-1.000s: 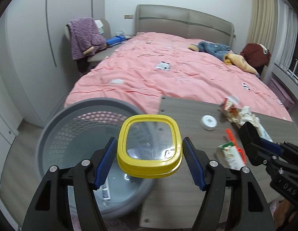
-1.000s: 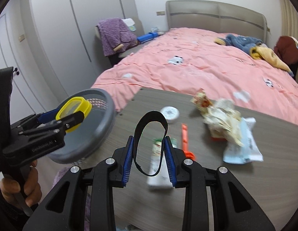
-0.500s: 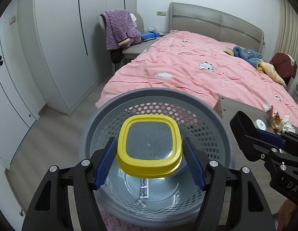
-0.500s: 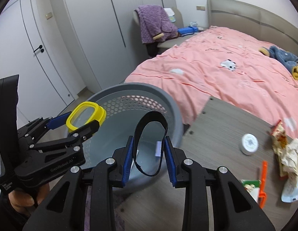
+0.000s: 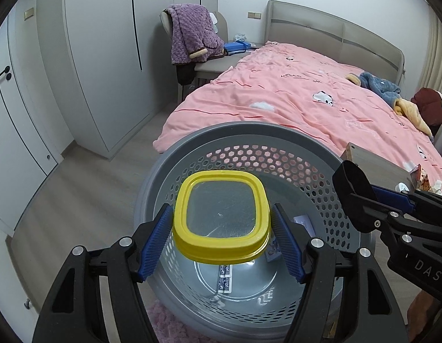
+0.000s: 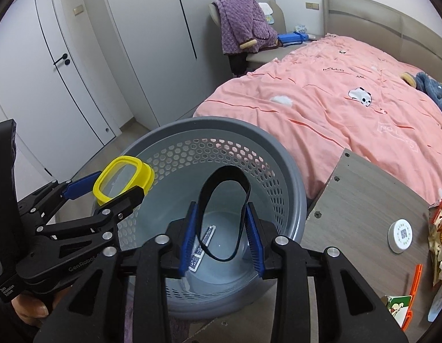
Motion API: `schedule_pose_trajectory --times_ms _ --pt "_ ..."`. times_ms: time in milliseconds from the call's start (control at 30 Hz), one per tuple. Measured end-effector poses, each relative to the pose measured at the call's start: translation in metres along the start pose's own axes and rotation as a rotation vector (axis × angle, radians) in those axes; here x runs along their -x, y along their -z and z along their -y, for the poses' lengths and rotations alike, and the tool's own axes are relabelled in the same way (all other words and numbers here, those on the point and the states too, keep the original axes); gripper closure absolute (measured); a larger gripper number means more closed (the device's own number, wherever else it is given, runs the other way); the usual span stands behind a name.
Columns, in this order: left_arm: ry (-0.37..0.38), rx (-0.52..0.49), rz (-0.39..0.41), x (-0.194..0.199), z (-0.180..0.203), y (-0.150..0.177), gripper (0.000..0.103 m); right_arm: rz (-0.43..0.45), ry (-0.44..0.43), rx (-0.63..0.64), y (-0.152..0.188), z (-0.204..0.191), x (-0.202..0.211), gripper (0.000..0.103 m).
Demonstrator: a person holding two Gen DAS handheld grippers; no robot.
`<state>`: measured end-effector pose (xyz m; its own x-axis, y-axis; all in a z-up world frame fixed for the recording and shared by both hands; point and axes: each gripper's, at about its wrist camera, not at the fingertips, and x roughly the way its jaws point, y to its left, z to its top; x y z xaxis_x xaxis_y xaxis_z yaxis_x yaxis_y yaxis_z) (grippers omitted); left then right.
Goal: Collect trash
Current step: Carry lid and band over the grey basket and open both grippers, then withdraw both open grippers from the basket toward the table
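Hovering over the grey perforated plastic basket [image 6: 281,171], left tongs [image 5: 221,237] clench a yellow-rimmed lid [image 5: 221,214] while right tongs [image 6: 221,231], just opening, slacken around a black elastic band [image 6: 222,214]; dropping both comes next.

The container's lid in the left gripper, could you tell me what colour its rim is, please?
Yellow, around a clear centre; the lid shows best in the left wrist view.

A bed with a pink duvet [image 5: 292,97] lies ahead and to the right of the claw. A chair draped with a purple fleece garment [image 5: 192,35] stands farther ahead, beside the headboard [image 5: 335,34]. White wardrobe doors [image 5: 101,57] stand off to the left.
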<state>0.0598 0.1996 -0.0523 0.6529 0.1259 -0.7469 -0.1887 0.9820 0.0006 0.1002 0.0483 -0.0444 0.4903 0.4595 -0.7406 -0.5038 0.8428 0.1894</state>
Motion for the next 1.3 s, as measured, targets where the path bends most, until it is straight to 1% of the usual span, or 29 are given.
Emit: schedule_pose_trajectory --times_ms 67,100,167,433,500,933,1300 --pt "-0.009 0.001 -0.002 0.000 -0.001 0.001 0.035 0.011 0.006 0.002 -0.001 0.000 0.001 0.050" --pt "-0.015 0.004 -0.005 0.001 -0.001 0.002 0.035 0.017 0.007 0.003 -0.002 0.000 0.001 0.048" --pt "-0.018 0.012 -0.006 0.001 -0.003 0.002 0.031 0.022 0.010 0.006 -0.002 0.000 0.002 0.048" --pt "-0.031 0.027 -0.003 0.007 -0.005 0.003 0.028 0.026 0.012 0.002 -0.002 0.000 0.004 0.047" --pt "-0.034 0.030 -0.001 0.008 -0.006 0.003 0.027 0.030 0.012 0.000 -0.001 0.000 0.005 0.045" --pt "-0.053 0.047 -0.015 0.016 -0.008 0.008 0.026 0.034 0.011 -0.009 0.004 0.003 0.010 0.043" --pt "-0.076 0.048 -0.009 0.026 -0.003 0.008 0.026 0.050 0.017 -0.002 0.008 0.007 0.019 0.035"
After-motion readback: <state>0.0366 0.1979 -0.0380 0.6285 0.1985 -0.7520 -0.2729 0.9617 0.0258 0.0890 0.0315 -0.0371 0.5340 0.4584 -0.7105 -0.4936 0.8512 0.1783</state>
